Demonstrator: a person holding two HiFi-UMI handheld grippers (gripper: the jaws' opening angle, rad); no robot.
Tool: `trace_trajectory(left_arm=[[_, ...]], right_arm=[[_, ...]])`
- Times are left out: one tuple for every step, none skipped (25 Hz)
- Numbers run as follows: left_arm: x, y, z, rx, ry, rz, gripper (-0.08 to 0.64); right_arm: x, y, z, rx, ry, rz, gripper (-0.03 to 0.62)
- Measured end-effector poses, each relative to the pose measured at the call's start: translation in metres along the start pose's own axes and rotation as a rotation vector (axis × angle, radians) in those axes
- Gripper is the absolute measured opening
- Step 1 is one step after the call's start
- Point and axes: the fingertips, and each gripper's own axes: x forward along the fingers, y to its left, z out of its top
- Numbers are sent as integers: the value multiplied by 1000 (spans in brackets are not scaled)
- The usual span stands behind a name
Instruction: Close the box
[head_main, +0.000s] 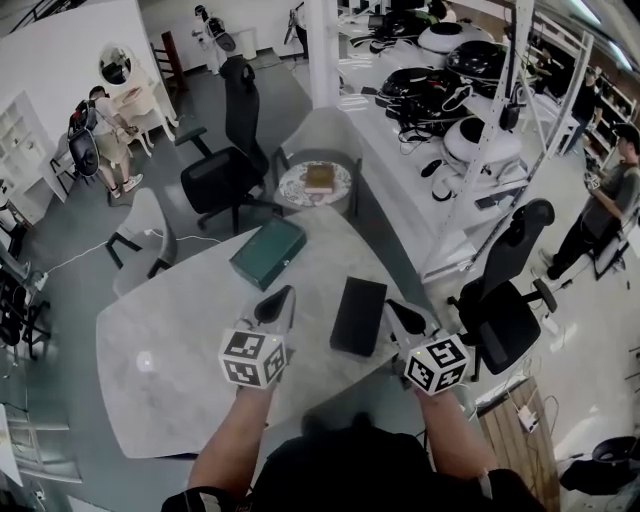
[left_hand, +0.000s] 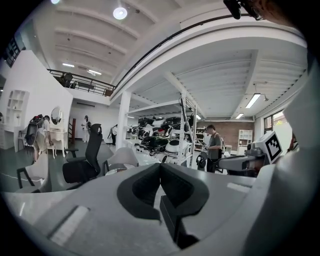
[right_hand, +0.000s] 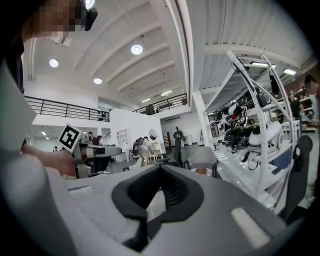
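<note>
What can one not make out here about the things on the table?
- Green box, head view: too small to tell whether its lid sits fully shut.
- Black flat thing, head view: too dark to tell box from lid.
- Gripper views: the left gripper and right gripper themselves fill the foreground, hiding both.
</note>
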Motion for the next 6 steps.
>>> trace_trajectory(left_arm=[[-1,1,1,-1,-3,-2,11],[-3,2,1,-3,-7,-3,11],[-4,4,1,-5,-11,-1,11],[-6,6,1,-7,-14,1,11],[-7,8,1,-9,-16,4,11],[-9,10,1,-11,-18,7,11]], right_arm=[[1,0,2,-8,-2,-8,2],[2,0,4,-18,-3,-15,2],[3,0,6,-28,-4,-19,2],[4,1,8,-39,-4,-20,2],[6,2,10,-48,-4,-20,2],[8,3,12,-58,-5,-19,2]])
